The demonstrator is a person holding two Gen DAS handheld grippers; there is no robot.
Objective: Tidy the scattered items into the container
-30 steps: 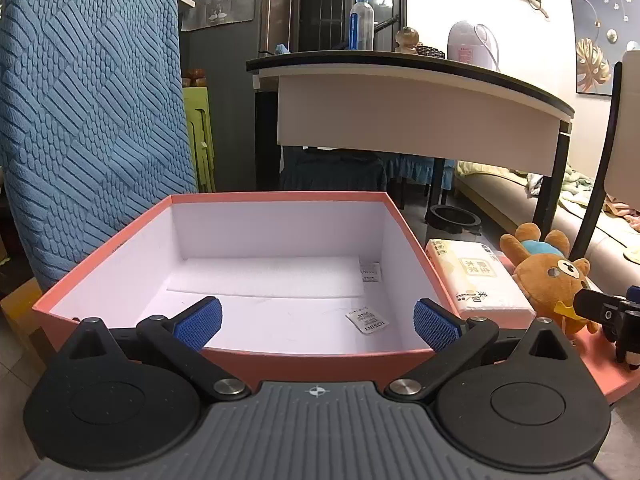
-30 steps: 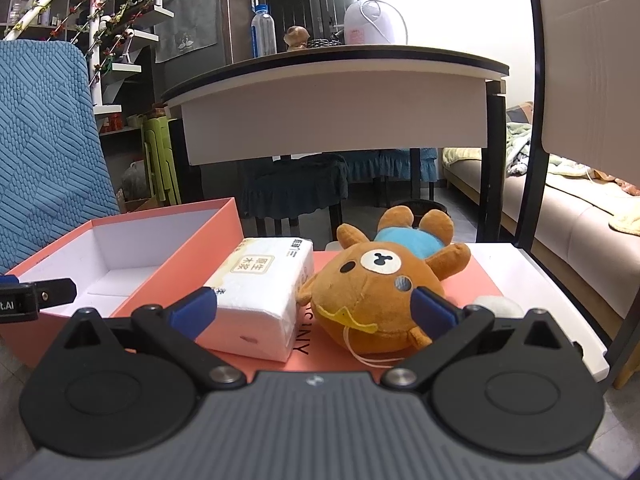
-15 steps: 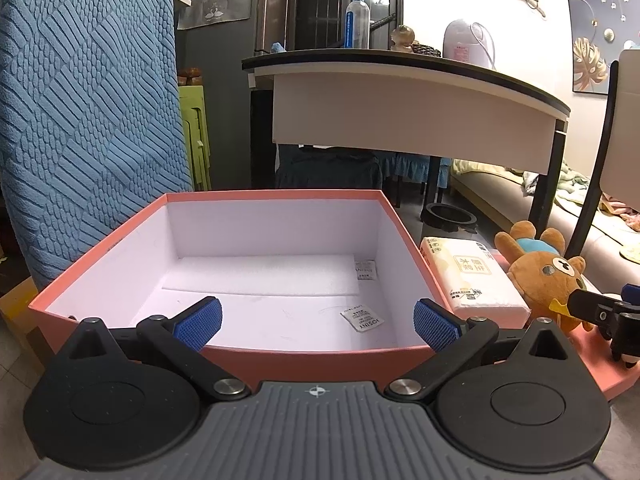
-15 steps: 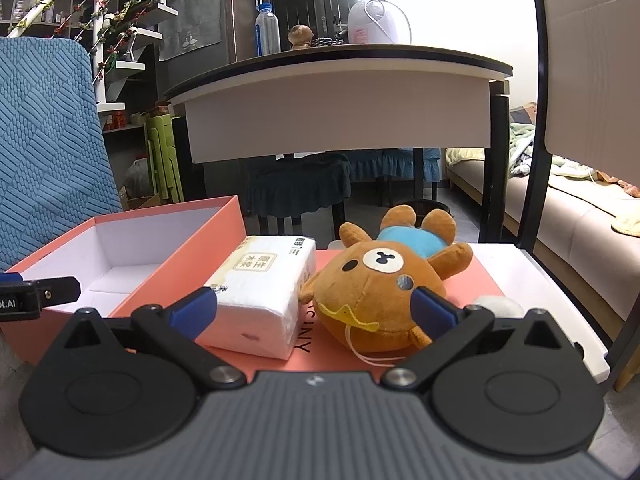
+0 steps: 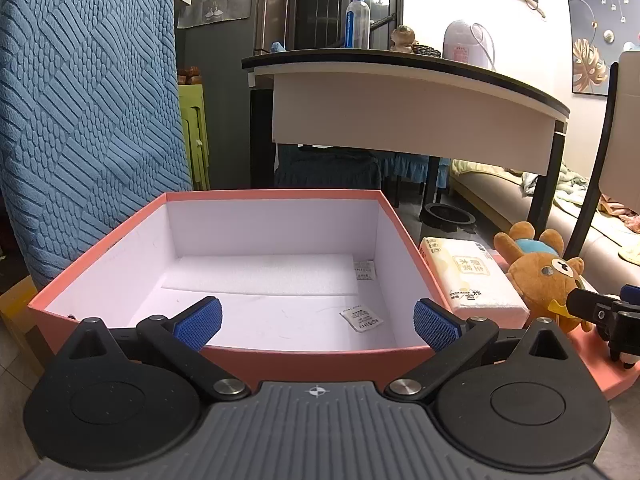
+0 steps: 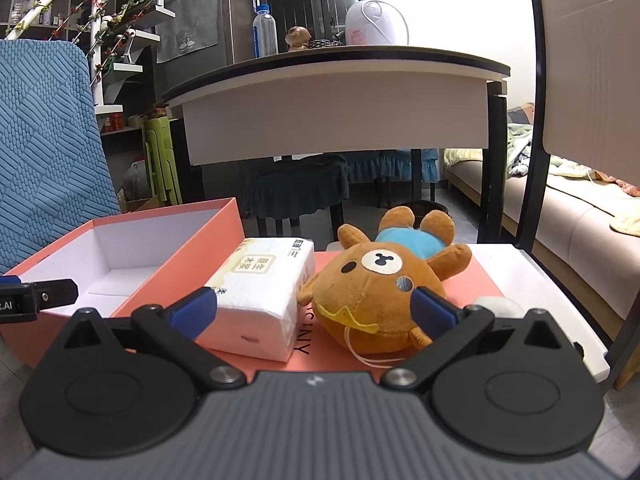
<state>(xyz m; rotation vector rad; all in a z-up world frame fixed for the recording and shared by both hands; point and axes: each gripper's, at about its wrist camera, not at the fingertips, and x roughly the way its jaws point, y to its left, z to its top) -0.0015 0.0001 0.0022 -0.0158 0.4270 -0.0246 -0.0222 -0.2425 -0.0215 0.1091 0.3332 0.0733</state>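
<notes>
We hold the left hand-held gripper (image 5: 316, 322) spread wide at the near rim of the coral cardboard box (image 5: 304, 358), its ribbed blue pads empty. The right hand-held gripper (image 6: 312, 312), also spread, flanks a soft-wrapped tissue pack (image 6: 262, 288) and a fuzzy brown plush bear (image 6: 372, 292), both lying on the flat coral lid (image 6: 476, 278) beside the box.

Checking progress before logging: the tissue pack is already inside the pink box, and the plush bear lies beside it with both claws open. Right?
Not quite. The tissue pack lies outside the pink box, on the lid next to the plush bear, as the right wrist view shows. The rest holds: right claw and left claw are open.
</notes>
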